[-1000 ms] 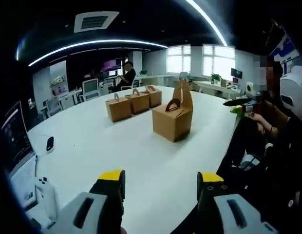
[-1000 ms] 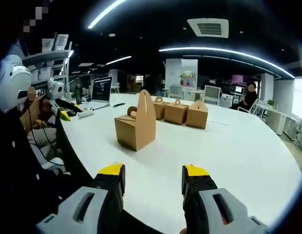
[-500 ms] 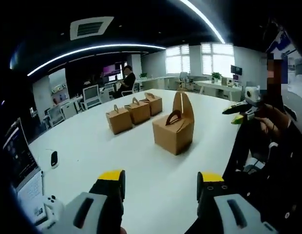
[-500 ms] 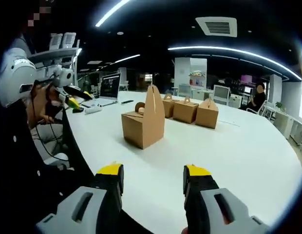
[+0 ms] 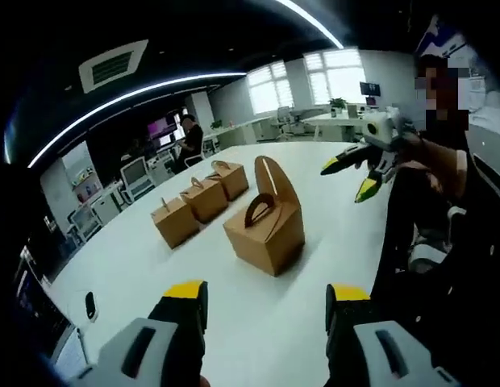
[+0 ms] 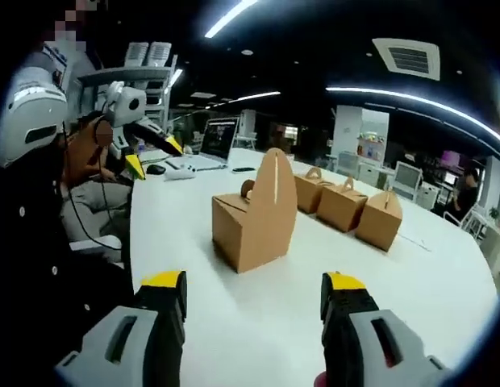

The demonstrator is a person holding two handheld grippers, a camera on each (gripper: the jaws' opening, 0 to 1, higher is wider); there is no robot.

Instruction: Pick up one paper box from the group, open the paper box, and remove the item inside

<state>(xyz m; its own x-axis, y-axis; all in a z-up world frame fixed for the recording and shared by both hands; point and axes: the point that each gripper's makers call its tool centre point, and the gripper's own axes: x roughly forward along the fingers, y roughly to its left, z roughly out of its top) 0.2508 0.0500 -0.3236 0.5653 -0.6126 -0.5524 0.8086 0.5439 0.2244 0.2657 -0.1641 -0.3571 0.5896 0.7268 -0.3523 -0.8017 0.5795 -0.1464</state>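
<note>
Your left gripper [image 5: 266, 300] hangs released over the near edge of the white bench [image 5: 137, 266], jaws spread and holding nothing, and your right gripper [image 6: 254, 292] is in the same state, parted and empty above the bench [image 6: 443, 274]. Both point at the nearest paper box [image 5: 266, 229], which stands alone on the bench well apart from either gripper; in the right gripper view that same box [image 6: 255, 218] sits centred between your jaws, likely so you can close in from both sides. One tall top flap stands upright while the handle tab beside it is lower, so the box looks partly opened already, though I judge that only from its outline. Three closed boxes [image 5: 200, 203] stay in a row behind it, the group you are choosing from, and they appear again [image 6: 347, 208] in the right gripper view. You cannot see into the near box, so the item inside is hidden. At the bench's side a seated person holds another yellow-tipped gripper [image 5: 364, 158]; what it is doing is hard to make out. A laptop [image 6: 210, 147] sits far off.
</note>
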